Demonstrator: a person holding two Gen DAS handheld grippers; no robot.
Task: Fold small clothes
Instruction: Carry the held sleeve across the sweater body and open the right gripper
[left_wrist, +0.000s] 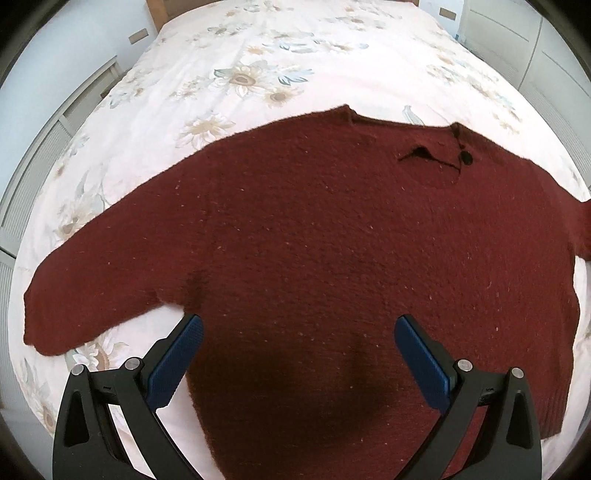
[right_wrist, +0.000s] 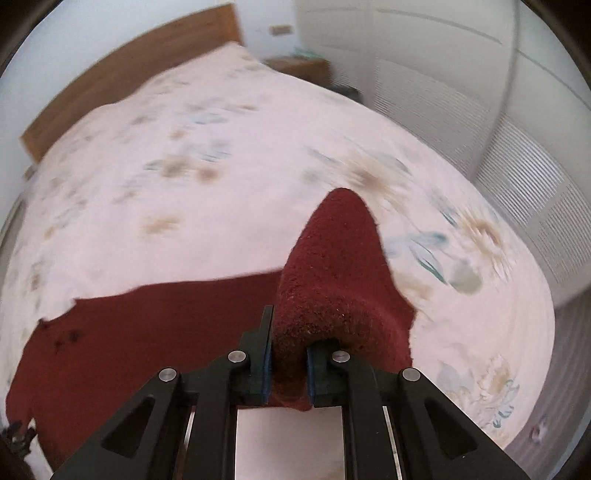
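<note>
A dark red knitted sweater (left_wrist: 314, 240) lies spread flat on the bed, neck toward the far end, one sleeve (left_wrist: 96, 280) stretched out to the left. My left gripper (left_wrist: 299, 332) hovers above the sweater's lower body, its blue pads (left_wrist: 177, 362) wide apart with nothing between them. In the right wrist view, my right gripper (right_wrist: 290, 354) is shut on the sweater's right sleeve (right_wrist: 332, 280). The sleeve is lifted off the bed and bunches up in front of the jaws. The sweater's body (right_wrist: 147, 332) stays flat to the left. This view is blurred.
The bed carries a pale pink floral cover (left_wrist: 258, 66). A wooden headboard (right_wrist: 129, 74) stands at the far end. White cabinet doors (right_wrist: 480, 110) line the right side, and white panels (left_wrist: 44, 147) the left. A small wooden nightstand (right_wrist: 299, 66) sits beside the headboard.
</note>
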